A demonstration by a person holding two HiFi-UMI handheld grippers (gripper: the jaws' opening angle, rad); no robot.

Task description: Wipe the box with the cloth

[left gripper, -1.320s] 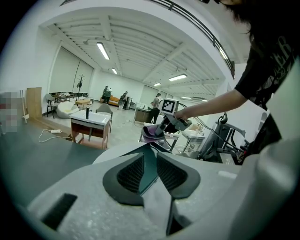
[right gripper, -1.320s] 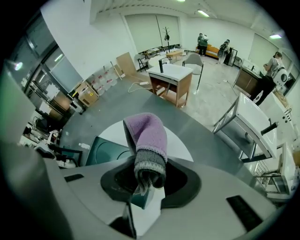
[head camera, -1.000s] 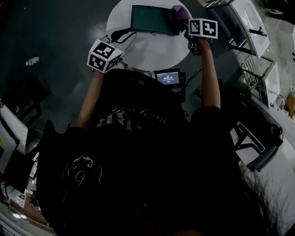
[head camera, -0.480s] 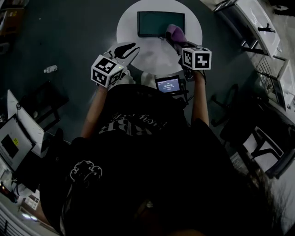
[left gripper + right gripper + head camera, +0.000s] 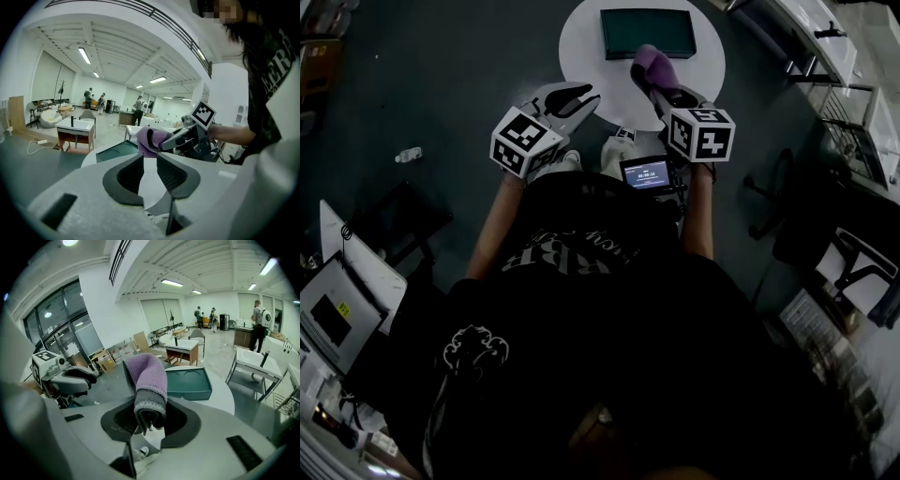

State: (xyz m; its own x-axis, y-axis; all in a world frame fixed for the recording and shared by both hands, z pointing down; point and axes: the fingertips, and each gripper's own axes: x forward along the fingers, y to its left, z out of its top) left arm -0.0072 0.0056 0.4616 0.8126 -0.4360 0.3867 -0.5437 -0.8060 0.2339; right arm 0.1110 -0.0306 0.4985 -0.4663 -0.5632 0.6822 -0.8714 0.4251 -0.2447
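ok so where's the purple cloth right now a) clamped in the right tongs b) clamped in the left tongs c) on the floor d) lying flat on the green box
A: the right gripper view shows the right tongs shut on the purple cloth, while the left tongs stand open and empty.

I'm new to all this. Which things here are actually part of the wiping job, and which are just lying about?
Part of the job:
purple cloth, clamped in the right gripper
green box on the round table
left gripper, open and empty

Just lying about:
small screen at the person's waist
laptop at far left
desk beyond the table
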